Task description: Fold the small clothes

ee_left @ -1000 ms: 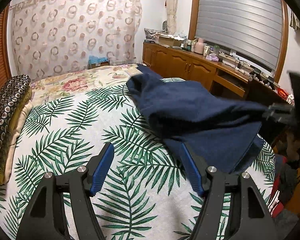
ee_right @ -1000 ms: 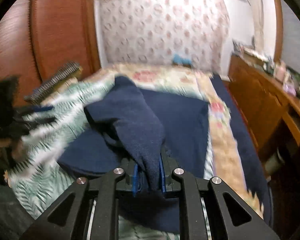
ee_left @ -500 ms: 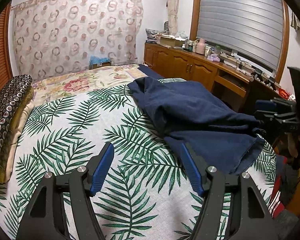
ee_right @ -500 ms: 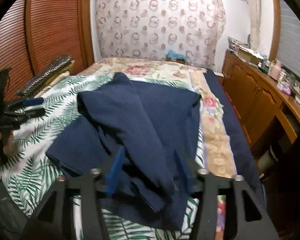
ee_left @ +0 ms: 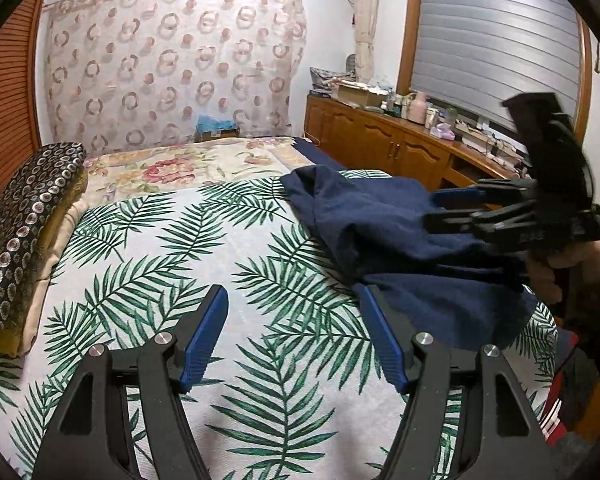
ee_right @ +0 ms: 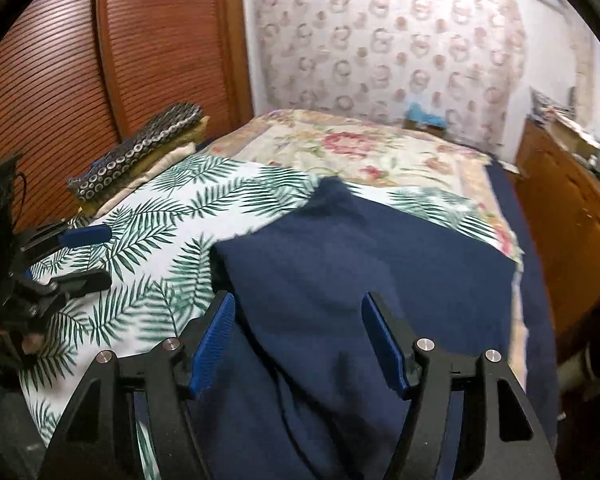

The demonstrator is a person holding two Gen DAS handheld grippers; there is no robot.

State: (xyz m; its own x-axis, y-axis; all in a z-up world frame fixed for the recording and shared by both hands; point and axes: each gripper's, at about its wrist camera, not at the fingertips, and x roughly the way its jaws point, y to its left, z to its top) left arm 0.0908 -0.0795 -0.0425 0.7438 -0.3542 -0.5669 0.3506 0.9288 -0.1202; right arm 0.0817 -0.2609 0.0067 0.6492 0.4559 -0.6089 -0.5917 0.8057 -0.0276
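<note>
The right tool (ee_right: 298, 340) stands with its blue pads (ee_right: 212, 346) apart over the near part of the dark blue garment (ee_right: 360, 264), and cloth lies between the pads without being pinched. The left tool (ee_left: 294, 338) is likewise apart and empty, hovering over bare palm-leaf bedspread (ee_left: 172, 248) just beside the garment's near edge. The garment lies on the right-hand side of the bed, partly doubled over itself, with a loose flap on top and a rumpled ridge running away from the person. The fold looks roughly laid but not tidy, so the step in hand is probably to pick a new hold and square it up. To do that well, each tool would best take a clear corner or hem, not the thick middle, so that only the layer meant to move is lifted. The two holds should sit well apart along one edge, and the cloth should be kept low and taut while it is carried across, which would stop the under layer from dragging. The far point of the garment, near the floral quilt (ee_right: 340, 148), could serve as the line to match. Beyond lie folded blankets (ee_left: 24, 216) at the left and a patterned curtain (ee_left: 172, 68).
</note>
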